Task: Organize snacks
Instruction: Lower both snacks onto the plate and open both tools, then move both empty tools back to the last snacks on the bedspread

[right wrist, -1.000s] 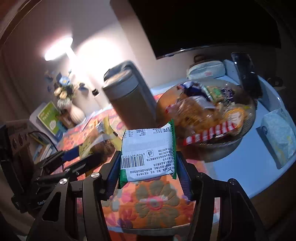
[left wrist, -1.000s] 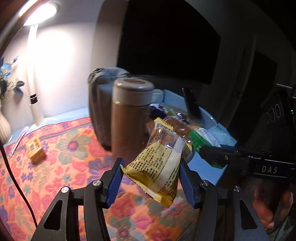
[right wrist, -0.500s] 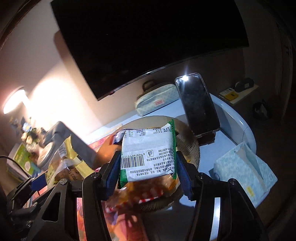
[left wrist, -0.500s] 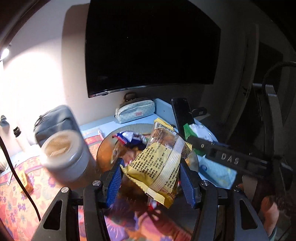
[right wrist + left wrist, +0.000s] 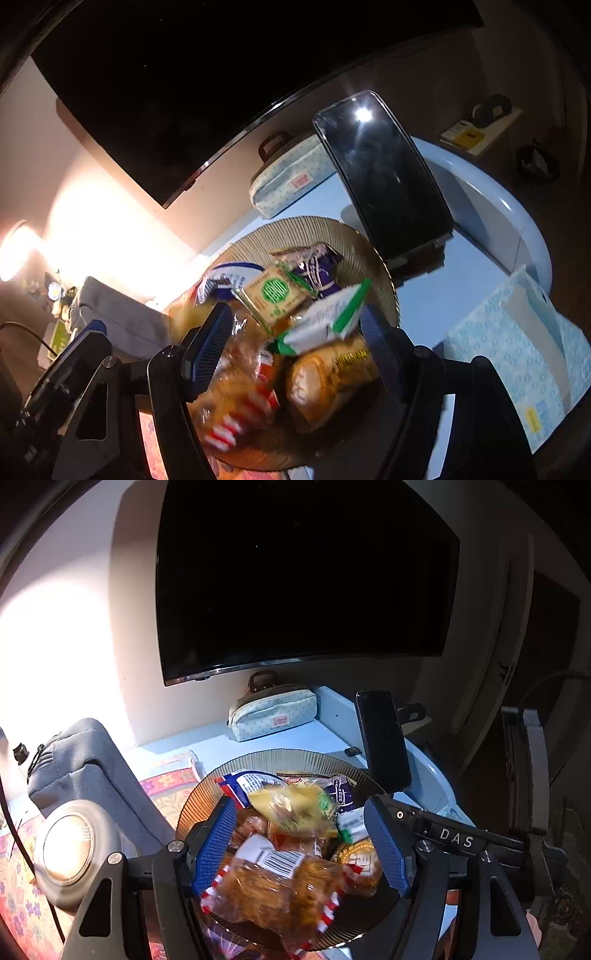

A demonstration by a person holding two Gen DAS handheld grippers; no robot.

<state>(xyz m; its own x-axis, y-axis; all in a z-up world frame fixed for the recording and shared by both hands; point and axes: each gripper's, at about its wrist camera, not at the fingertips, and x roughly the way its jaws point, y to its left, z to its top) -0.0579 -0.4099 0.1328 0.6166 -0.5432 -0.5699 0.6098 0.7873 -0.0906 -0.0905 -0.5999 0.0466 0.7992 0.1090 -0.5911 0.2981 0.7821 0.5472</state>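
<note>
A ribbed amber bowl [image 5: 295, 758] holds several snack packets. My left gripper [image 5: 301, 843] is open just above the bowl; a yellow packet [image 5: 295, 806] lies blurred on the pile between its fingers. My right gripper [image 5: 291, 345] is open above the same bowl [image 5: 362, 243]; a green-and-white packet [image 5: 325, 319] lies tilted on the pile. A large clear packet with red-white edges [image 5: 273, 890] lies at the bowl's near side.
A black phone [image 5: 382, 738] stands propped right of the bowl. A dotted pouch [image 5: 275, 712] lies under the wall screen. A grey bag [image 5: 85, 760] and a flask lid [image 5: 70, 851] are left. A tissue pack [image 5: 517, 347] lies right.
Both grippers swung right over the bowl and opened. The yellow packet left the left gripper and the green-and-white packet left the right one; both now lie in the bowl.
</note>
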